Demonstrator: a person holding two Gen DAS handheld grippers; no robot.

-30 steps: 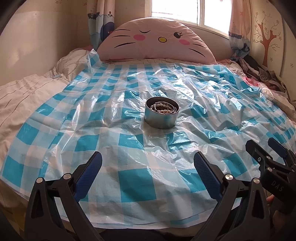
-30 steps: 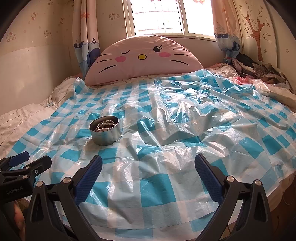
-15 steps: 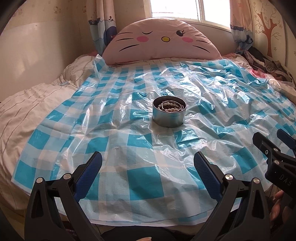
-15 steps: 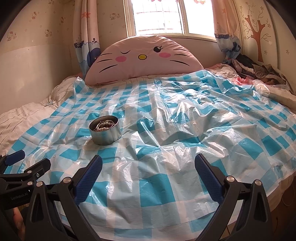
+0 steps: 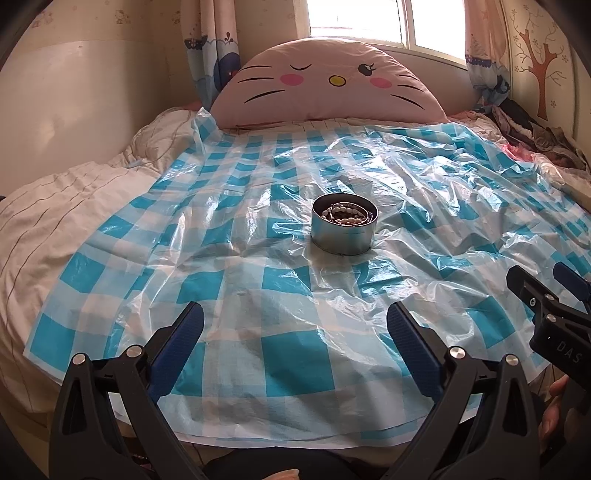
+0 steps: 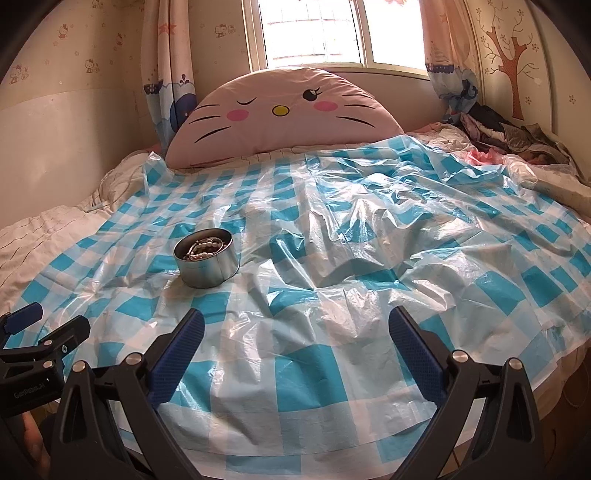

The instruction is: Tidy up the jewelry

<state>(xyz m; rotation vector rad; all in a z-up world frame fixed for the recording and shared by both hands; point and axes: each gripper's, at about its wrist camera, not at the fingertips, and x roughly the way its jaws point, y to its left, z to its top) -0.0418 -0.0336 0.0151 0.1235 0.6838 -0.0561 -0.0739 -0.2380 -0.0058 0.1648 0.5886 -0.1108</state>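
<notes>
1. Compared with a second ago, the left view has swung a bit: the metal tin (image 5: 344,228) now sits right of centre in the frame instead of dead centre, and more of the bed's left side shows. The right view barely changed, and the tin hasn't budged on the sheet.
2. Left claw (image 5: 294,334) is spread wide with nothing between its blue pads. The tin is ahead of it, well apart, a little toward its right finger.
3. Right claw (image 6: 295,336) is likewise gaping and holding nothing. From there the tin (image 6: 207,257) is off to the front left, well apart too.
4. The tin stands upright, lid off, with beaded bracelets (image 5: 345,216) piled inside, pale beads mostly.
5. Each claw shows up at the edge of the other's view, side by side near the foot of the bed.
6. Everything's on a crinkly blue-and-white checked plastic sheet (image 5: 280,295) spread over a bed (image 5: 55,206). A big pink cat-face cushion (image 5: 328,85) leans at the head, under a bright window (image 6: 314,33) with cartoon curtains, and clothes (image 6: 517,136) are heaped at the far right.
</notes>
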